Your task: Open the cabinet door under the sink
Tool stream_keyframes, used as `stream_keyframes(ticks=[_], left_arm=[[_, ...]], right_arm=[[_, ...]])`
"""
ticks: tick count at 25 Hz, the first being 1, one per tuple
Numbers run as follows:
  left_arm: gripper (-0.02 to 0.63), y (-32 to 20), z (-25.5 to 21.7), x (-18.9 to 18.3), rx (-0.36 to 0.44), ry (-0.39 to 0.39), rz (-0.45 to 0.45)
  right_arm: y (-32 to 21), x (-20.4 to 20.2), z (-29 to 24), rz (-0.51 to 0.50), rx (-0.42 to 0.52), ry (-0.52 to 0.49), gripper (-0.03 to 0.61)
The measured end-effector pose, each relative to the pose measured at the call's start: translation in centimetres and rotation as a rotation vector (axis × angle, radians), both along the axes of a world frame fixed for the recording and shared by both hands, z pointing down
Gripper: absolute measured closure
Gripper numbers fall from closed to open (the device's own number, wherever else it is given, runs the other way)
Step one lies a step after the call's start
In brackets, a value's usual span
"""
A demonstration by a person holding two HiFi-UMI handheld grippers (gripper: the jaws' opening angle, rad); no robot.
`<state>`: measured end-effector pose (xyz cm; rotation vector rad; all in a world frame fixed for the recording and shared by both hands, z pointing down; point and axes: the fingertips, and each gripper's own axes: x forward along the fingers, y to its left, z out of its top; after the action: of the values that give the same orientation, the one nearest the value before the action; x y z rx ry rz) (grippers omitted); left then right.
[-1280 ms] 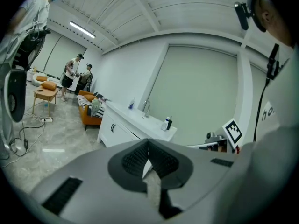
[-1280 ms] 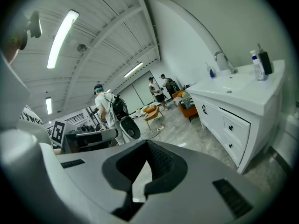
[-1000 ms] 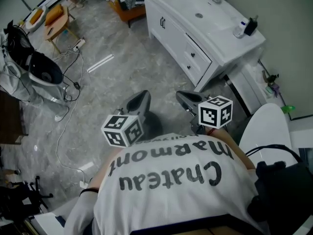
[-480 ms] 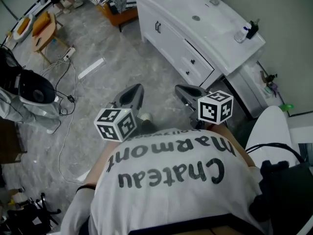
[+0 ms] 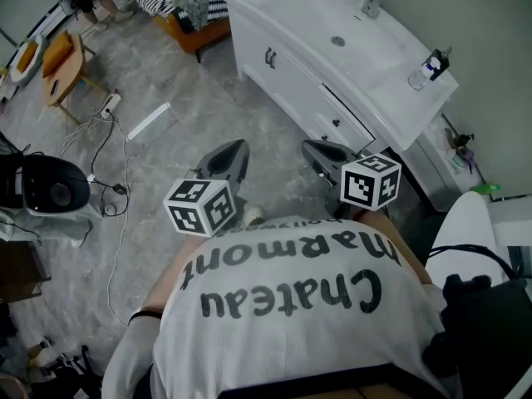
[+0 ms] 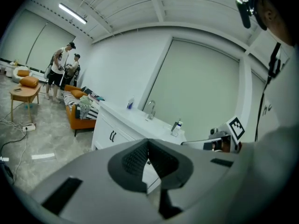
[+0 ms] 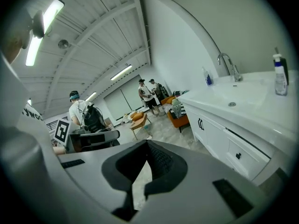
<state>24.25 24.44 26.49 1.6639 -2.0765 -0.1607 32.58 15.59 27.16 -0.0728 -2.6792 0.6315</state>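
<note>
White shirt, black lettering "Chateau Marmont" (upside down in the head view), smaller line beside it unreadable

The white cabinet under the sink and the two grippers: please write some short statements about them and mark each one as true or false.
1. The cabinet doors with the dark handles are shut. True.
2. The left gripper grips a door handle. False: its jaws are together on nothing, and it is held over the floor, apart from the cabinet.
3. The right gripper has its jaws wide open. False: they are together, with nothing between them.
4. A bottle stands upright on the white countertop. True.
</note>
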Motion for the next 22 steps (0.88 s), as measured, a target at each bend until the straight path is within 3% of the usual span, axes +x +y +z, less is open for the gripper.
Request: stream_keyframes(ticks=[13, 22], left_arm=[[0.606, -0.9, -0.5, -11.9, 0.000, -0.010, 0.000], [0.606, -1.5, 0.7, -14.5, -0.012, 0.009, 0.003]], right_arm=[[-2.2, -11.8, -0.5, 0.033, 0.006, -0.022, 0.571], [-3.4, -13.7, 1.5, 0.055, -0.008, 0.026, 0.571]])
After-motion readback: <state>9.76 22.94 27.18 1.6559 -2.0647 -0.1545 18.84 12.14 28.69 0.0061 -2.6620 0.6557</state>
